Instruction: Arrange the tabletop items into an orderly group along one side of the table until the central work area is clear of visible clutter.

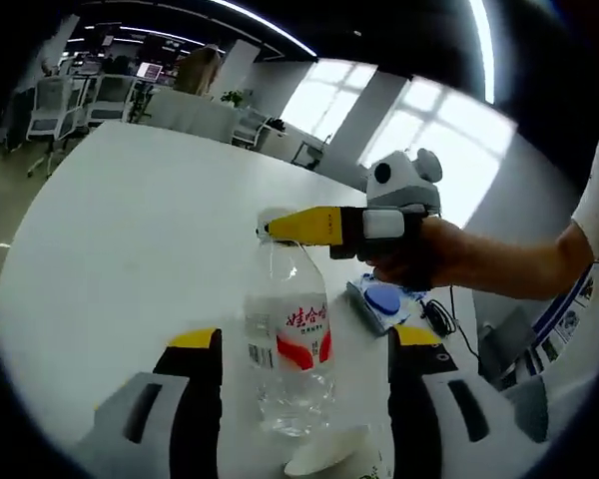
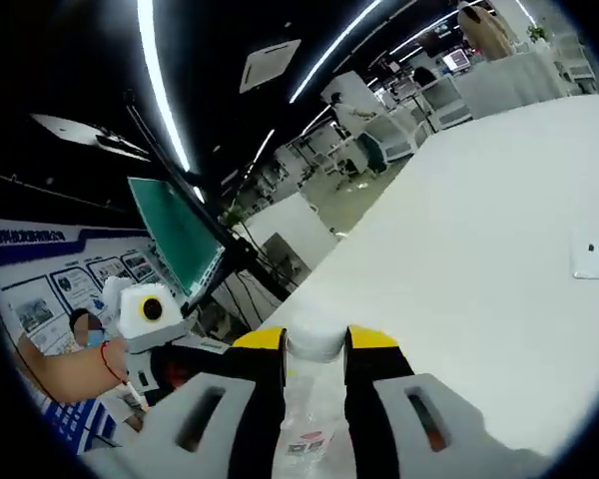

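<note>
Bottle (image 1: 290,344) upright on table (image 1: 130,230), between my left gripper (image 1: 304,379) jaws, contact unclear, can't tell grip. Right gripper (image 2: 314,374) clamped on bottle cap (image 2: 314,342). Blue-topped gadget (image 1: 381,300) w/ cable beside; grouping barely begun, I'd judge.

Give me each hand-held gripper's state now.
Left hand-held gripper: open around the water bottle.
Right hand-held gripper: shut on the bottle cap.

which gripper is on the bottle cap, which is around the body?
The right gripper pinches the white cap of the bottle; the left gripper brackets its body, jaws apparently apart from it.
</note>
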`<control>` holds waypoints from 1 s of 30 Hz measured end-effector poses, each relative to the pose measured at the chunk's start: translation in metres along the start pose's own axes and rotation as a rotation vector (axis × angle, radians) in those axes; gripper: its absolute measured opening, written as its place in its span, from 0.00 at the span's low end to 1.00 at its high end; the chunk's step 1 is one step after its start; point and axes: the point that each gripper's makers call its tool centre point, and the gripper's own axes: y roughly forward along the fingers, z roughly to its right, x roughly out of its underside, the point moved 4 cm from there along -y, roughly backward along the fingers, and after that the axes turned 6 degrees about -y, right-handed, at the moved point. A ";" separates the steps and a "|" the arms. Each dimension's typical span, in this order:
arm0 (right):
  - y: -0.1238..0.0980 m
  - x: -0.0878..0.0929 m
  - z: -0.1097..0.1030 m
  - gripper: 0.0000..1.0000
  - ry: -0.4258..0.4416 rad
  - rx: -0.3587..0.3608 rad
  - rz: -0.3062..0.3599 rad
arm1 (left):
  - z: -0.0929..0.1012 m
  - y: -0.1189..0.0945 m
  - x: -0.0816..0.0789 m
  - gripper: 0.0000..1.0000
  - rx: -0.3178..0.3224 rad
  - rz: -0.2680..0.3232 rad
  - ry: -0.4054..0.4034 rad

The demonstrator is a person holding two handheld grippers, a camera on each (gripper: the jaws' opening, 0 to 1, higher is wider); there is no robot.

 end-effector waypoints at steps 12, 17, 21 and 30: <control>-0.008 -0.001 -0.038 0.19 -0.209 -0.014 -0.019 | 0.001 0.013 0.011 0.43 0.059 -0.067 0.089; -0.015 -0.003 -0.044 0.19 -0.254 0.006 -0.019 | 0.006 0.014 0.010 0.42 0.063 -0.066 0.157; -0.022 -0.005 -0.050 0.19 -0.318 0.021 -0.027 | 0.010 0.017 0.007 0.42 0.061 -0.066 0.203; -0.046 -0.012 -0.054 0.19 -0.469 0.089 -0.025 | 0.026 0.032 -0.002 0.41 0.082 -0.051 0.292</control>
